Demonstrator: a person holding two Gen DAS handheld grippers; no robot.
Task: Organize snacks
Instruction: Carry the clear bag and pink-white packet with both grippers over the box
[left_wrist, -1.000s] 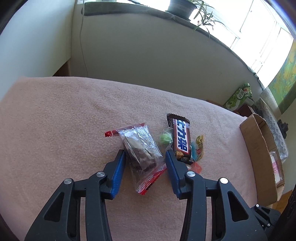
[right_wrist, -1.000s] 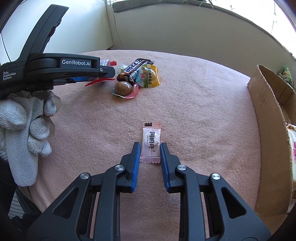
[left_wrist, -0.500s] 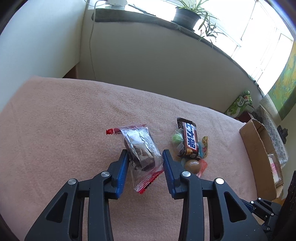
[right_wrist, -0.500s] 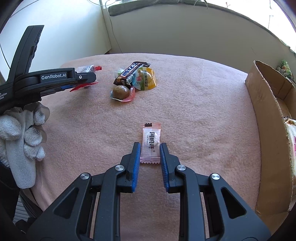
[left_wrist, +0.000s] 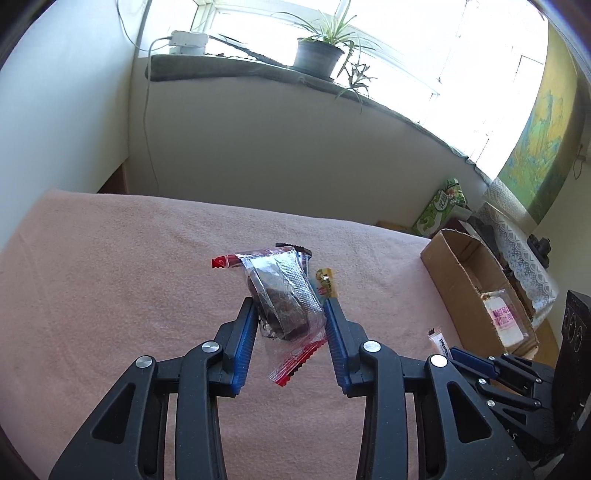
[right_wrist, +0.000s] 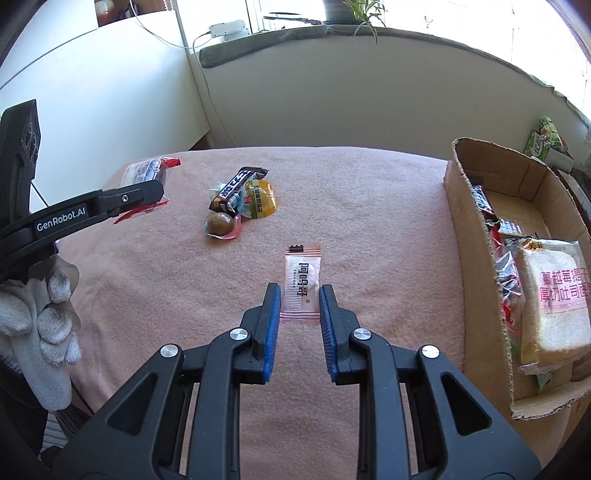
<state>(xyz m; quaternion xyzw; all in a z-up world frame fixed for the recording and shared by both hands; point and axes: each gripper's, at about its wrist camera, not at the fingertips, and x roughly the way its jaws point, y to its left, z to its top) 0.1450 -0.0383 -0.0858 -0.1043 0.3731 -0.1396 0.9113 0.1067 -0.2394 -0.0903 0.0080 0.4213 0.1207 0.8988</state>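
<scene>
- Both packets have come up off the pink cloth (right_wrist: 369, 206) since a second ago, each gone from lying between my fingers to hanging in them.
- Left claw (left_wrist: 290, 321): its jaws were closing a second ago and now pinch the clear red-ended packet (left_wrist: 284, 299) with a dark cake inside; the packet sits at centre frame, tilted, its red tail dangling below the pads.
- Right claw (right_wrist: 300, 306): jaws narrow as before, pinching the small pink sachet (right_wrist: 302, 284) by its lower end at centre frame.
- Behind the lifted packet, the snack pile is now mostly hidden in the left view; in the right view, the chocolate bar (right_wrist: 236, 184), yellow jelly cup (right_wrist: 260, 201) and brown ball (right_wrist: 219, 223) lie upper left of centre.
- Cardboard box (right_wrist: 465, 206) at the right edge shows more of its inside, with wrapped bread (right_wrist: 554, 295).
</scene>
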